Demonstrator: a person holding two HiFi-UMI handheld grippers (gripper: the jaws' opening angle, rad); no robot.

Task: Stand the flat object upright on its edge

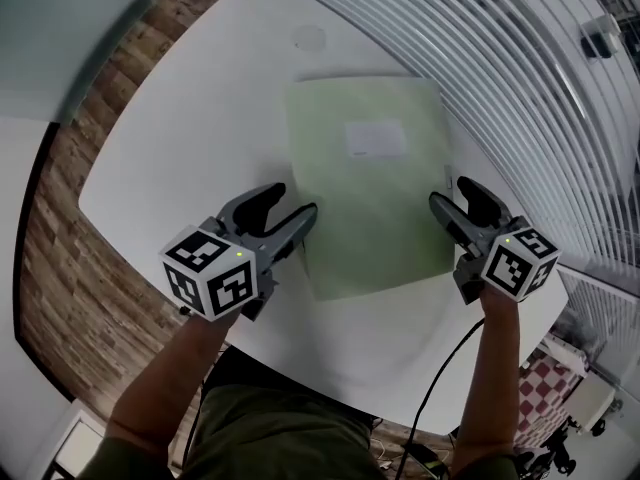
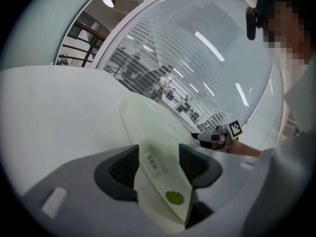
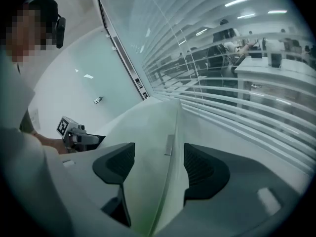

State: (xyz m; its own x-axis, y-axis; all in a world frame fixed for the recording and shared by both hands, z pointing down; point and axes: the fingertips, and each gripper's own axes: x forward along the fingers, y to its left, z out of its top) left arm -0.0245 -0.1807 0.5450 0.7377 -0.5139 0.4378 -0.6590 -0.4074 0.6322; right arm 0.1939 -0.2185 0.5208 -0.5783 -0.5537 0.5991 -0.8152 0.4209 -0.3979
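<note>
A pale green flat object (image 1: 370, 188) with a white label (image 1: 375, 138) lies flat on the white table (image 1: 180, 148). My left gripper (image 1: 292, 203) is at its left edge near the front corner. In the left gripper view the object (image 2: 153, 132) runs between the open jaws of my left gripper (image 2: 158, 164), showing a barcode sticker and a green dot. My right gripper (image 1: 452, 192) is at the object's right edge. In the right gripper view the object's edge (image 3: 153, 147) passes between the spread jaws of my right gripper (image 3: 158, 164), and the pads do not press on it.
A glass wall with slatted blinds (image 1: 520, 58) runs along the table's right and far side. Wood floor (image 1: 60, 248) lies beyond the table's left edge. A black cable (image 1: 440, 378) hangs from the right gripper near the front edge.
</note>
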